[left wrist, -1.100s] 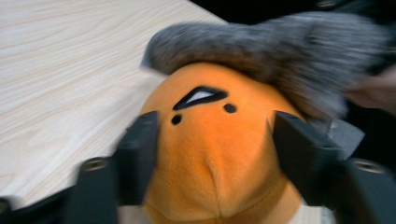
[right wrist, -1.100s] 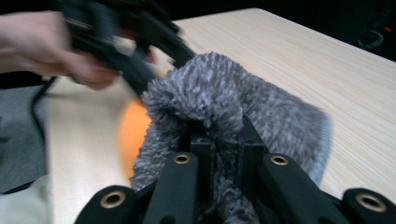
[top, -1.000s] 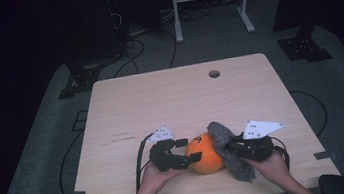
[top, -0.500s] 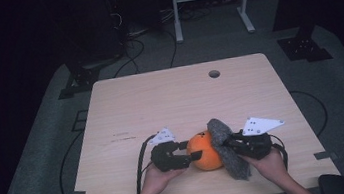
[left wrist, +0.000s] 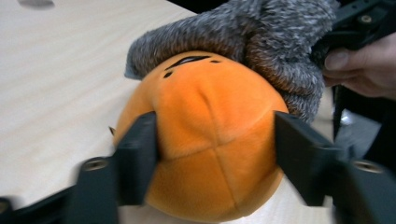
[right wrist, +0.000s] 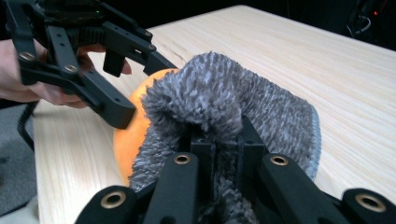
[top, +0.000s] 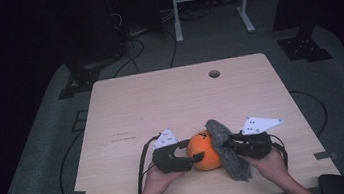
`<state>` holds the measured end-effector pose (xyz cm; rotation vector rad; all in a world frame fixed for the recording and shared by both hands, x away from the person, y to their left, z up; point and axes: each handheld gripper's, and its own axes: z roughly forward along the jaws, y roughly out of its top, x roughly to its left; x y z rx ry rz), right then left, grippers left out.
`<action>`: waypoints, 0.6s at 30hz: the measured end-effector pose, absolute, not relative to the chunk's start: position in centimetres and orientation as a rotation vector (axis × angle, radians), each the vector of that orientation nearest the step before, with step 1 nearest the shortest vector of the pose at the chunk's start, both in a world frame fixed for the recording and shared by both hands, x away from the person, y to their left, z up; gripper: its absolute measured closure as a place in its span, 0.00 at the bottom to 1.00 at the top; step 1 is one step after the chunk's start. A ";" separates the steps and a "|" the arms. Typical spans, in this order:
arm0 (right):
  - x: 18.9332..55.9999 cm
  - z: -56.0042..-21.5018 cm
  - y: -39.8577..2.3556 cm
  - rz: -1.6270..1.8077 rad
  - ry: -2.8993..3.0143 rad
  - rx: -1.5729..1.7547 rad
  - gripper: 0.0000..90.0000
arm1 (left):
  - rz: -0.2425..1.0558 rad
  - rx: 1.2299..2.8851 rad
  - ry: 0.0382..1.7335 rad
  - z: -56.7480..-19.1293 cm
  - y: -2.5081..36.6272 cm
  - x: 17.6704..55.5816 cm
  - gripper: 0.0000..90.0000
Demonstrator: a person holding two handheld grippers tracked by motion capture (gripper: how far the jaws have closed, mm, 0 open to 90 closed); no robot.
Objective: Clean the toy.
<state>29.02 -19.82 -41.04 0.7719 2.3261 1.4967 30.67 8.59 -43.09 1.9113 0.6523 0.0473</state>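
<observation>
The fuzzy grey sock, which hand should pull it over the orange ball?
Right, probably. The right gripper fingers already pinch the grey sock against the orange ball; the left gripper steadies the ball.

Both hands at the near table edge, grippers pointed toward each other.

The left gripper (top: 195,155) lies level in the left hand (top: 157,182); its jaws have just been opening and stand either side of the orange ball (left wrist: 205,135), touching its sides. The right gripper (top: 226,143), held in the right hand (top: 269,164), has its jaws clamped close together on the grey cloth (right wrist: 224,112). Both forearms enter from the bottom edge.
</observation>
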 end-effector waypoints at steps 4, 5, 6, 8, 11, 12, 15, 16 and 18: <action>28.3 -40.6 -18.9 1.481 2.342 0.715 0.90 | 0.121 1.930 0.634 -42.9 8.2 30.2 0.37; 28.1 -40.4 -18.3 1.482 2.349 0.681 0.90 | 0.186 1.953 0.584 -42.6 7.8 29.7 0.42; 27.9 -40.1 -17.7 1.483 2.357 0.651 0.90 | 0.186 1.953 0.584 -42.6 7.8 29.7 0.44; 27.9 -39.6 -16.7 1.497 2.366 0.618 0.90 | 0.339 2.033 0.412 -42.1 6.5 28.1 0.46; 28.2 -39.0 -16.2 1.507 2.366 0.611 0.90 | 0.348 2.045 0.365 -42.1 6.4 27.8 0.45; 28.4 -38.9 -16.1 1.502 2.364 0.615 0.90 | 0.333 2.033 0.377 -42.1 6.6 27.9 0.45; 29.1 -39.3 -17.3 1.482 2.352 0.676 0.90 | 0.258 2.004 0.509 -42.4 7.3 29.1 0.23; 29.1 -39.4 -17.7 1.484 2.349 0.687 0.90 | 0.258 2.004 0.509 -42.4 7.3 29.1 0.19; 28.8 -39.4 -18.0 1.485 2.354 0.682 0.90 | 0.124 1.995 0.590 -42.8 7.1 30.0 0.18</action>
